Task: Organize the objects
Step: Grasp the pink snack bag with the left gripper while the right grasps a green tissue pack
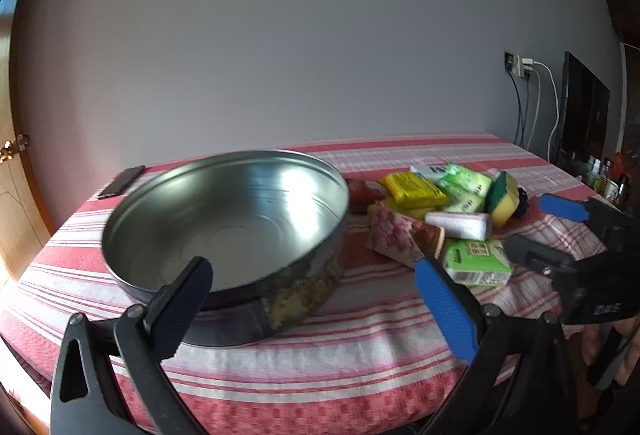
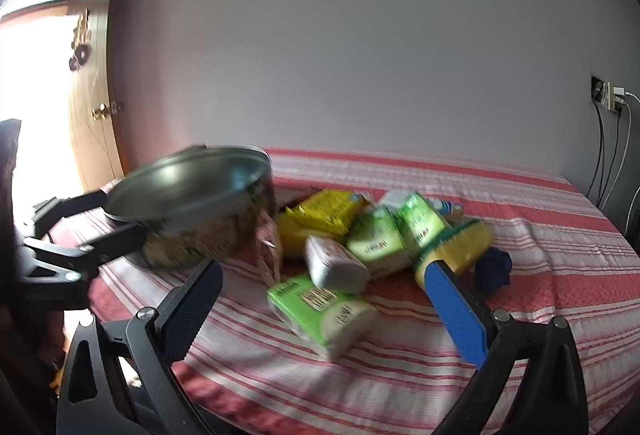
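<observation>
Left wrist view: my left tool (image 1: 316,299) is spread before the tin (image 1: 224,219); my right tool (image 2: 324,309) is spread over packets (image 2: 320,309).

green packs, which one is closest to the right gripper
The green pack lying alone in front of the pile, between the right gripper's open fingers; the others sit farther back.
</observation>
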`<state>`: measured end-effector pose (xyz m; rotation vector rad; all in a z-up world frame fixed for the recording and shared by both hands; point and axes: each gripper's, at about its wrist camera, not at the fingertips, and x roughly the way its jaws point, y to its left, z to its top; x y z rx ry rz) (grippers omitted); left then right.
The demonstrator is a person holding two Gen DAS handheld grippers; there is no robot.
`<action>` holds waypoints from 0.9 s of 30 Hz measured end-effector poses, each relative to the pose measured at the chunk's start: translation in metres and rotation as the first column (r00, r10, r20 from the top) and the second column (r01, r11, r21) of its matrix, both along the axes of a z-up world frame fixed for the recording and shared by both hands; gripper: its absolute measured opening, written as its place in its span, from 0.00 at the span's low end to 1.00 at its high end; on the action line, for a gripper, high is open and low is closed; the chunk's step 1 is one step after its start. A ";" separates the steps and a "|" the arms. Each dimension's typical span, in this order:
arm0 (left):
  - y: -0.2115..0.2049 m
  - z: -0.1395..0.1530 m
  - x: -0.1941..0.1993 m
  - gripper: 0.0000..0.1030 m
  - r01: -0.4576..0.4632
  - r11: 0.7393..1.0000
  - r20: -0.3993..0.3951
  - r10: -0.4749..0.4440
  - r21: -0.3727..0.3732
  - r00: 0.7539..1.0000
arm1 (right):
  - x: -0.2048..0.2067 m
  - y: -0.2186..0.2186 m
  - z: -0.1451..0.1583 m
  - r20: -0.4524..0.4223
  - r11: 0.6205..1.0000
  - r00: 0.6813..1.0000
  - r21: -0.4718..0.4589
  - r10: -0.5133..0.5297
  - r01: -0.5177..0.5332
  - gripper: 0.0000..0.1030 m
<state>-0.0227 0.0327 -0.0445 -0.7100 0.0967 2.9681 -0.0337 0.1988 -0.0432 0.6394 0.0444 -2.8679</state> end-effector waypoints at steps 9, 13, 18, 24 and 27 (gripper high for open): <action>0.017 -0.006 -0.006 1.00 0.057 0.998 0.020 -0.057 0.013 0.998 | -0.022 0.003 -0.033 0.107 0.994 0.989 0.024 0.104 -0.107 0.99; 0.024 -0.006 -0.011 1.00 0.061 0.998 0.013 -0.061 -0.001 0.998 | -0.031 0.002 -0.041 0.121 0.994 0.988 0.032 0.099 -0.103 0.89; 0.029 -0.008 -0.018 1.00 0.066 0.998 0.029 -0.066 -0.006 0.997 | -0.037 0.006 -0.043 0.168 0.988 0.973 -0.014 0.156 -0.156 0.68; 0.036 -0.007 -0.022 1.00 0.073 0.997 0.035 -0.072 -0.023 0.997 | -0.032 0.008 -0.043 0.179 0.979 0.963 -0.027 0.202 -0.200 0.57; 0.041 -0.005 -0.025 1.00 0.074 0.997 0.033 -0.073 -0.033 0.997 | -0.027 0.009 -0.038 0.159 0.975 0.963 -0.044 0.220 -0.216 0.56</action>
